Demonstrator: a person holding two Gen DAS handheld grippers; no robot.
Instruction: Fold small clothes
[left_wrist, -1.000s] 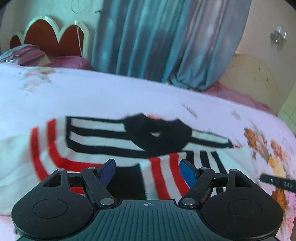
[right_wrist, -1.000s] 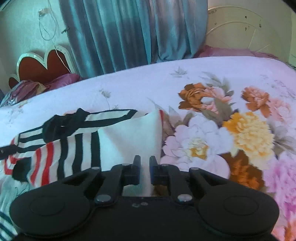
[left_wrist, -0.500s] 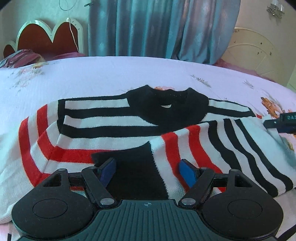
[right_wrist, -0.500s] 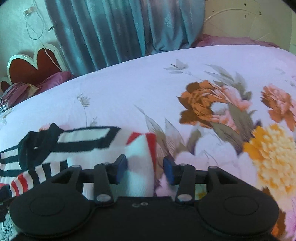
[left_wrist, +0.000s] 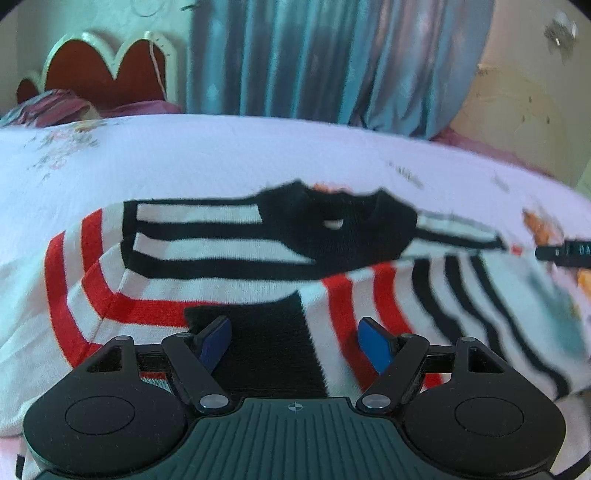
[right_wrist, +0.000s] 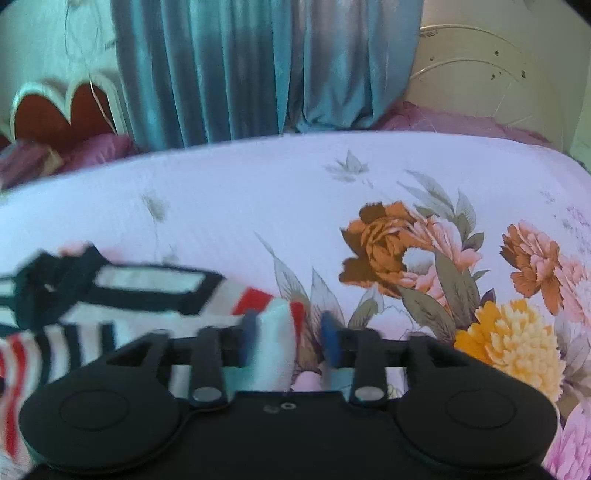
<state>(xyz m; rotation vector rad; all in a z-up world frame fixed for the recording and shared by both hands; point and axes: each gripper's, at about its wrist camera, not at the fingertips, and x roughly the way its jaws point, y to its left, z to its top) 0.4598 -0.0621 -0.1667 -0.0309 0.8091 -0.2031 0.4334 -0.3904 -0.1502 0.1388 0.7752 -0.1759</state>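
Note:
A small striped sweater (left_wrist: 229, 254), white with black and red stripes and a black collar, lies partly folded on the bed. My left gripper (left_wrist: 295, 341) is open, its blue pads (left_wrist: 373, 343) over the sweater's black hem panel. My right gripper (right_wrist: 288, 338) is open at the sweater's right end, with a white folded edge (right_wrist: 277, 332) lying between its pads. The sweater shows at the left of the right wrist view (right_wrist: 122, 291). The tip of the right gripper shows at the right edge of the left wrist view (left_wrist: 565, 253).
The bed has a white spread with big orange, yellow and pink flowers (right_wrist: 461, 280). A blue curtain (left_wrist: 332, 62) hangs behind. A red scalloped headboard (left_wrist: 103, 70) and purple pillows (left_wrist: 55, 110) are at the far left.
My right gripper was shut on the sweater's white edge a second ago; it has opened and let go. My left gripper stayed open over the hem. Both views shifted slightly.

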